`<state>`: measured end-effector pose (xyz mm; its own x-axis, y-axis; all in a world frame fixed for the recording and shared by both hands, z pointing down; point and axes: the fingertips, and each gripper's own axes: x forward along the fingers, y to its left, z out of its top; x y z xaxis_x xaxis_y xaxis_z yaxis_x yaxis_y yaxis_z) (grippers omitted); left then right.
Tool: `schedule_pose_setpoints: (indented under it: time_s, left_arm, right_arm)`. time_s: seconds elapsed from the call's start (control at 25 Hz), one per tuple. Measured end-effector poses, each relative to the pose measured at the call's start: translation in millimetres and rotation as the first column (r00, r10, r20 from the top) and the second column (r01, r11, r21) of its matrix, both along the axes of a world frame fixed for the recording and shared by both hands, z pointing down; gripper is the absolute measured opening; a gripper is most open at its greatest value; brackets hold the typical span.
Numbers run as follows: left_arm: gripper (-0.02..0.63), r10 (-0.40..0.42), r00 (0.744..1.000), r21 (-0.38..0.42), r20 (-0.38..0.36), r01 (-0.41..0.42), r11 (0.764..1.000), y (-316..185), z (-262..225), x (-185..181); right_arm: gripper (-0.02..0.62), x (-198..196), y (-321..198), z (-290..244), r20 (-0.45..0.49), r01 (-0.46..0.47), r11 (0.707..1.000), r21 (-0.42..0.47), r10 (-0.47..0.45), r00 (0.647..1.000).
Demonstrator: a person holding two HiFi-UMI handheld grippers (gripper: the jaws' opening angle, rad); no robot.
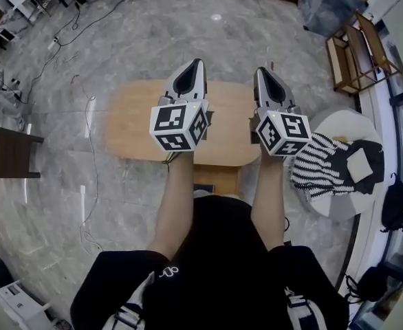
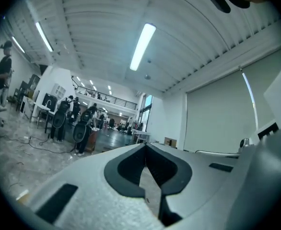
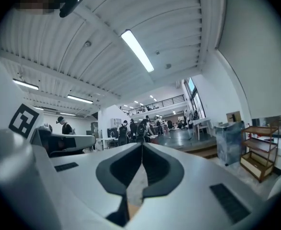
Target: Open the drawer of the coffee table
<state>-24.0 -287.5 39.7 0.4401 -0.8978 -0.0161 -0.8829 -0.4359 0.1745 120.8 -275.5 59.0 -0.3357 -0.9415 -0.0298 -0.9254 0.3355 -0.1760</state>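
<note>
The oval light-wood coffee table (image 1: 136,126) stands on the marble floor straight below me. A wooden piece (image 1: 215,177) juts out from its near edge between my forearms; I cannot tell whether it is the drawer. Both grippers are held high above the table, side by side and pointing away from me. The left gripper (image 1: 197,62) is shut with nothing in it, and its jaws (image 2: 145,145) look level across the hall. The right gripper (image 1: 262,69) is also shut and empty, its tips (image 3: 142,144) meeting in its own view.
A white round seat (image 1: 342,126) with a striped cloth (image 1: 318,167) stands right of the table. A wooden shelf rack (image 1: 356,57) is at the far right, a dark side table (image 1: 9,150) at the left. Cables (image 1: 88,108) trail over the floor. People (image 2: 64,114) stand far off.
</note>
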Motion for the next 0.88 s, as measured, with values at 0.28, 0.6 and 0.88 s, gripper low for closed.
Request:
schedule_pose_setpoints:
  time_s: [0.28,0.6,0.88]
  left_arm:
    - [0.009,-0.048,0.993,0.052,0.105,0.043,0.998,9.3,-23.2,-2.5]
    - [0.009,-0.032,0.994,0.074,0.106,0.024,0.997,12.6,-33.6,1.3]
    - [0.009,-0.055,0.993,0.087,0.105,0.045,0.995,13.0,-36.1,-5.4]
  right_arm:
    - [0.012,-4.4,8.0,-43.2,-0.046,-0.011,0.997,0.080,0.015,0.999]
    - [0.012,-8.6,13.1,-49.7,-0.095,0.000,0.995,0.098,0.009,0.995]
    - [0.012,-14.1,18.1,-55.7,-0.116,-0.010,0.991,0.131,0.025,0.993]
